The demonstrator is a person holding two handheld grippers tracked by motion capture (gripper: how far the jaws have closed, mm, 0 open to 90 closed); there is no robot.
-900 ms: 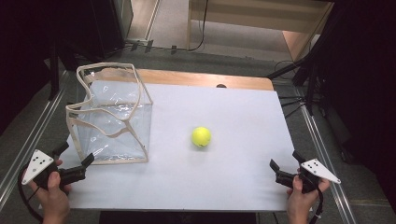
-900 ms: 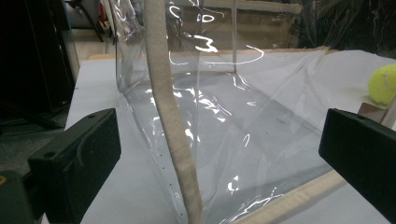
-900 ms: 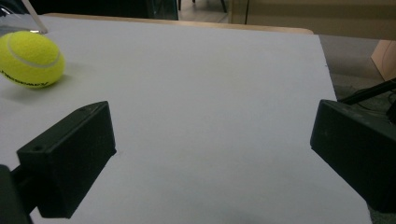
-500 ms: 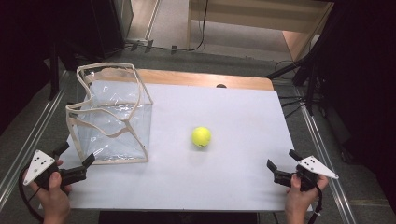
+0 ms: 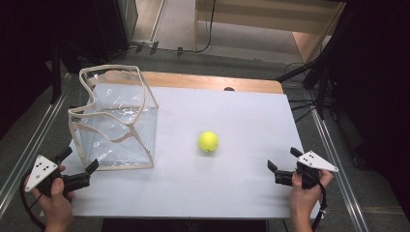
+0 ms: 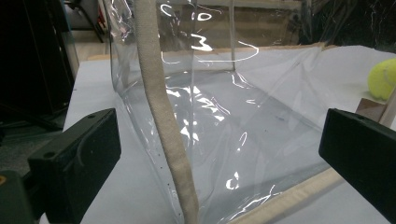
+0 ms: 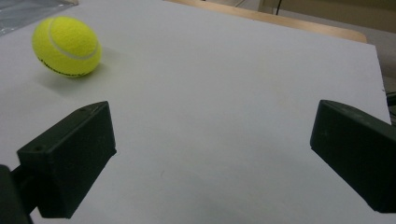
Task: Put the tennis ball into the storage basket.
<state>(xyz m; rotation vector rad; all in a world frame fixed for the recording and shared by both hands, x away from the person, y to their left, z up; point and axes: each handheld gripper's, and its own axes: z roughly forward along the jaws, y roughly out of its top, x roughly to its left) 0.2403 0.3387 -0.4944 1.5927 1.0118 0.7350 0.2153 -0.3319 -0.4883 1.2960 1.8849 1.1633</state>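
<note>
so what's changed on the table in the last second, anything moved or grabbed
The right gripper has slid a little leftward over the table's near edge, toward the tennis ball; its jaws stay open and hold nothing. The left gripper remains open beside the clear bag. Ball and bag have not moved.

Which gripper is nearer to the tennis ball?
The right gripper, open, sits off to the tennis ball's right and nearer the person. The left gripper is farther, beside the clear bag.
</note>
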